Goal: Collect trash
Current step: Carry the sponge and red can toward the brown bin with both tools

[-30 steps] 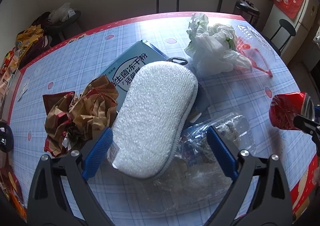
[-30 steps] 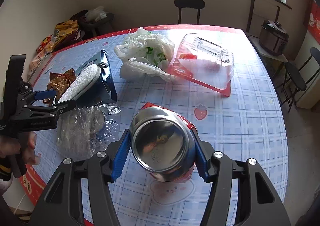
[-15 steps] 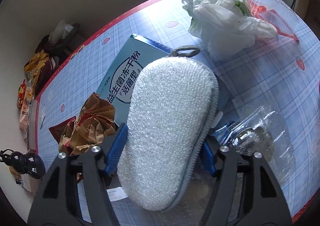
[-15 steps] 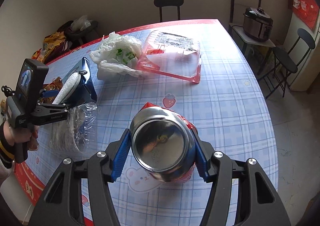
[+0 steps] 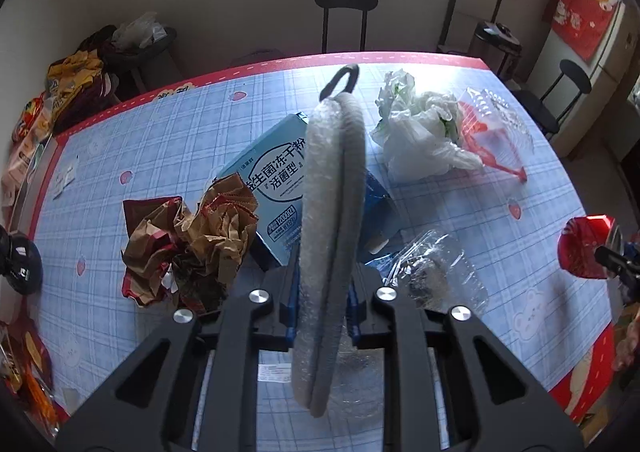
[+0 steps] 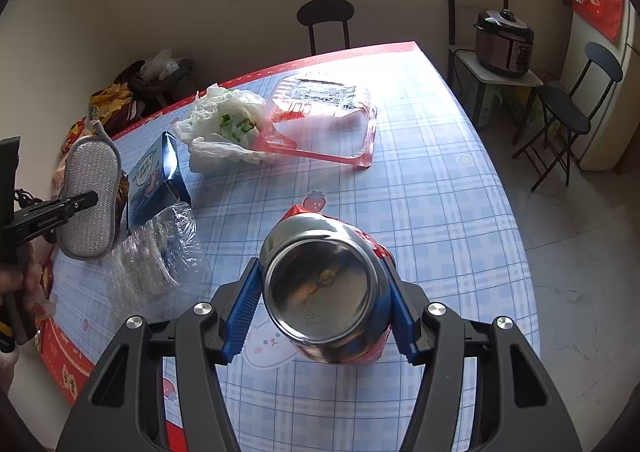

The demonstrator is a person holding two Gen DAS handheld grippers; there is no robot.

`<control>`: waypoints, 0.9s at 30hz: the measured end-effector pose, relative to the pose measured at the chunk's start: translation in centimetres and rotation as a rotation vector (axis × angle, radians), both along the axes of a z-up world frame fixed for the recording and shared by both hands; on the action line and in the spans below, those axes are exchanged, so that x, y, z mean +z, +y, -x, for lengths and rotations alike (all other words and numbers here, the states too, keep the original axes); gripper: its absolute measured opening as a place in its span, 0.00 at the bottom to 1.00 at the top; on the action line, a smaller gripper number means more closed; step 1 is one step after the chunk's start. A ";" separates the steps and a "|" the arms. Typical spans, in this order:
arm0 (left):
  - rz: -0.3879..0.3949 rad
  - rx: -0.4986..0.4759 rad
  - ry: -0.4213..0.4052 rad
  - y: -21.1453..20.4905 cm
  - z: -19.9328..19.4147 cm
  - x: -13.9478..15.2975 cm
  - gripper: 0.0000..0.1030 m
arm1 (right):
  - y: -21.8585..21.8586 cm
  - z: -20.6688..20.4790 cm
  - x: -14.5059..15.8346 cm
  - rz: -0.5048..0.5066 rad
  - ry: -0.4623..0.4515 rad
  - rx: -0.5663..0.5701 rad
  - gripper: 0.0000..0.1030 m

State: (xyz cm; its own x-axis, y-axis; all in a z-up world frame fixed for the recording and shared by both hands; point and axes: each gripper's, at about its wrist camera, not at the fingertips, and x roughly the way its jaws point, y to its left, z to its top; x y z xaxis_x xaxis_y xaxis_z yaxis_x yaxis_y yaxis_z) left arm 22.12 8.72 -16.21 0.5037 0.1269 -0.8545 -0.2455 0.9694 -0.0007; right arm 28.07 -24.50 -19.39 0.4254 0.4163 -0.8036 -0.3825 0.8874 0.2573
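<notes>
The table (image 6: 432,187) carries a blue plaid cloth with a red border. The left claw (image 5: 322,302) is clamped on a grey scrubbing sponge (image 5: 332,219), held edge-on above a blue box (image 5: 276,187); the right wrist view shows the sponge's broad textured face instead. The right claw (image 6: 324,310) grips a red can (image 6: 324,288), base toward the camera. Only the left wrist view shows the crumpled brown wrapper (image 5: 188,244). A crushed clear bottle (image 6: 156,264), white plastic bag (image 6: 224,127) and clear tray (image 6: 324,119) lie on the table.
</notes>
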 end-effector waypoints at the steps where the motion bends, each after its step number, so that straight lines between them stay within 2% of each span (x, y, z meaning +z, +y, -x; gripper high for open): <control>1: 0.021 0.012 -0.015 -0.2 0.5 0.5 0.21 | -0.4 0.1 0.1 -0.005 0.000 -0.004 0.56; 6: 0.092 0.051 -0.076 -2.0 2.0 2.4 0.20 | -2.7 0.6 0.4 -0.031 -0.004 -0.032 0.56; 8: 0.131 0.039 -0.093 -3.2 2.3 3.1 0.20 | -3.9 0.8 0.7 -0.045 -0.006 -0.051 0.56; 16: 0.185 -0.075 -0.095 -10.6 1.6 4.4 0.21 | -10.8 2.0 1.5 -0.055 -0.025 -0.148 0.56; 27: 0.288 -0.261 -0.038 -22.0 -1.1 2.8 0.21 | -23.8 3.8 0.2 -0.063 -0.012 -0.396 0.56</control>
